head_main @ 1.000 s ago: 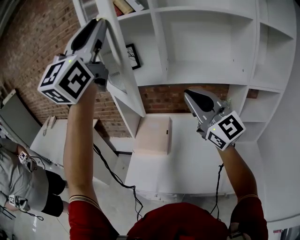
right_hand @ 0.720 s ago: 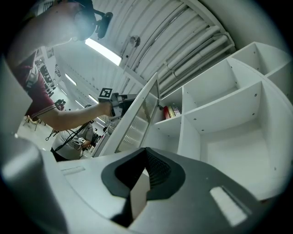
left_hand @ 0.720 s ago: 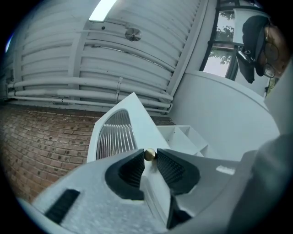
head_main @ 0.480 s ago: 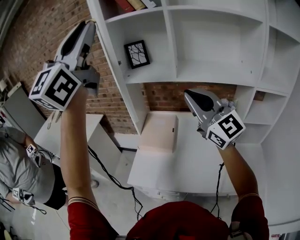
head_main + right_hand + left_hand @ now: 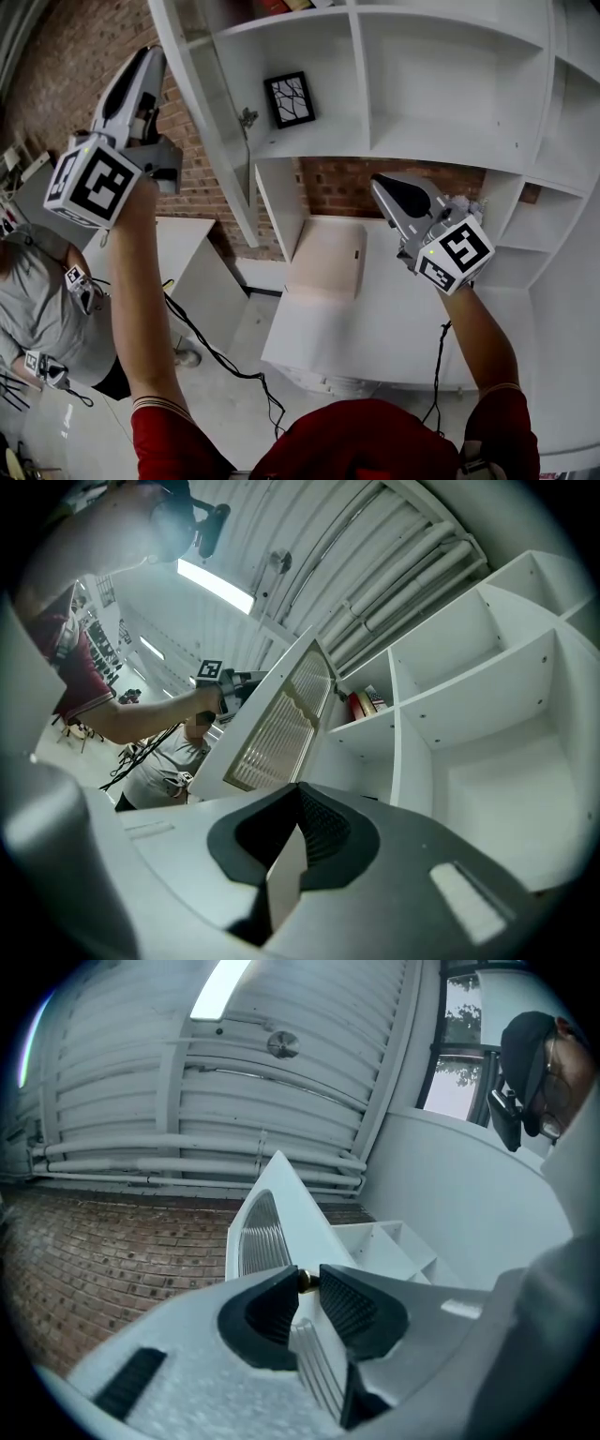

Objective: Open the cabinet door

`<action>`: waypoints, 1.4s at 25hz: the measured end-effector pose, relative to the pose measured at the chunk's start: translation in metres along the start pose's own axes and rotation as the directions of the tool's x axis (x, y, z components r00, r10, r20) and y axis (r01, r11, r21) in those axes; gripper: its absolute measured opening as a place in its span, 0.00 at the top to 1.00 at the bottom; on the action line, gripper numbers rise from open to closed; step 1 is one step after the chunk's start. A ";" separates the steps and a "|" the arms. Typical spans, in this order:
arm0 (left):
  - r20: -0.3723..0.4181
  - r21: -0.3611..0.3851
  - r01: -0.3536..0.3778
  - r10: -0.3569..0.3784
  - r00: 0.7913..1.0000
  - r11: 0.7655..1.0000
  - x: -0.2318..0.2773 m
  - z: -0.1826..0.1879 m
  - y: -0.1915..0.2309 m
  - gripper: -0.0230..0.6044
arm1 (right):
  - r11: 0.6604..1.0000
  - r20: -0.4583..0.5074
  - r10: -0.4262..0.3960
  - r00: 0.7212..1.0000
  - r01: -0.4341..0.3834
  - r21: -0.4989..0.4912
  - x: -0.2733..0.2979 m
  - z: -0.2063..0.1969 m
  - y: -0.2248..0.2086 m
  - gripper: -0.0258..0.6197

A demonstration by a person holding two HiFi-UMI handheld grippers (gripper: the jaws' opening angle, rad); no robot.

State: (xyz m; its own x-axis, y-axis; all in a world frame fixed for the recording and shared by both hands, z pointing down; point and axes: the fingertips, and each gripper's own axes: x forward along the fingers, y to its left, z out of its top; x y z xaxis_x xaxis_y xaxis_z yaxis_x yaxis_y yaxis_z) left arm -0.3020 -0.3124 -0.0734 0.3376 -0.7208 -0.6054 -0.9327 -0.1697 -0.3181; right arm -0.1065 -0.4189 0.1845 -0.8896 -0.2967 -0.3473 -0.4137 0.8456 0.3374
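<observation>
Cabinet door [image 5: 212,122] standing open at 11 o'clock in the head view, edge-on beside the white shelf unit [image 5: 441,150]. Left gripper [image 5: 147,54], at 10 o'clock: jaws closing on the door's brass knob [image 5: 306,1280]. Right gripper [image 5: 382,185], at 2 o'clock: jaws closed, empty
</observation>
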 end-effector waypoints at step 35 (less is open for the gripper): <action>0.036 -0.026 -0.167 0.168 0.985 0.986 -0.057 0.012 0.110 0.92 | 0.999 -0.015 -0.030 0.999 0.030 -0.012 0.027 0.003 0.029 0.94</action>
State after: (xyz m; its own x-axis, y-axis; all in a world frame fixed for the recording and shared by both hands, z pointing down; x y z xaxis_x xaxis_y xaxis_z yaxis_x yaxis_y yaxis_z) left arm -0.4228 -0.2819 -0.0823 0.1802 -0.7147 -0.6758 -0.9790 -0.0641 -0.1933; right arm -0.1417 -0.4007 0.1819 -0.8795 -0.3284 -0.3444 -0.4425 0.8308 0.3377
